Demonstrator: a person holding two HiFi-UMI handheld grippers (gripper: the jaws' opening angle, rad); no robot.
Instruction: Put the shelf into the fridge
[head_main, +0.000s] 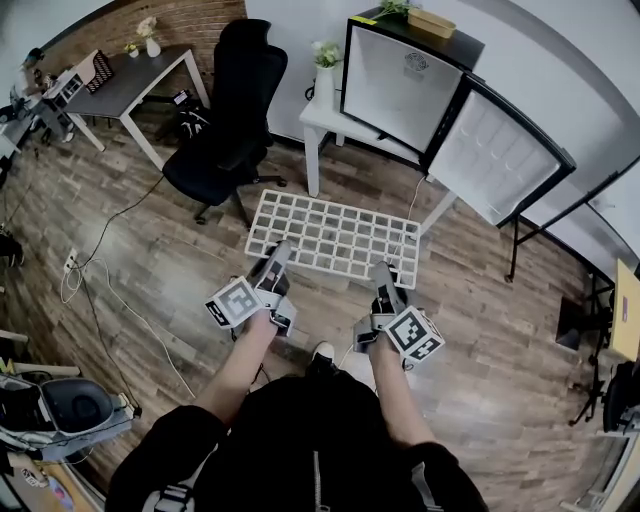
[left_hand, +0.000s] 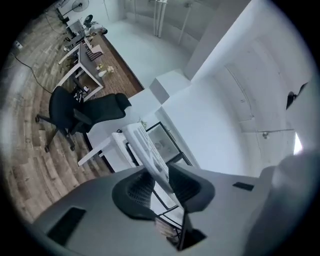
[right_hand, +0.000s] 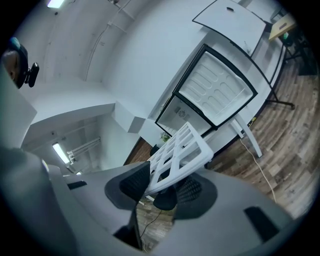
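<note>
Head view shows the flat white plastic grid shelf (head_main: 335, 235) up in the air above the wood-plank floor (head_main: 150, 270), carried level by its near edge. My left tool (head_main: 279, 254) is clamped on the left part of that edge, and my right tool (head_main: 384, 274) is clamped on the right part. In the left gripper view the shelf runs edge-on between the two dark ribbed pads (left_hand: 135, 187), pinched tight. In the right gripper view the grid fans out from between the closed pads (right_hand: 132, 182). Ahead of the shelf and clear of it, the small black-framed fridge (head_main: 400, 85) stands on a white surface (head_main: 322, 120), with its door (head_main: 500, 155) swung wide to the right. A black office chair (head_main: 225, 120) sits left of the shelf.
</note>
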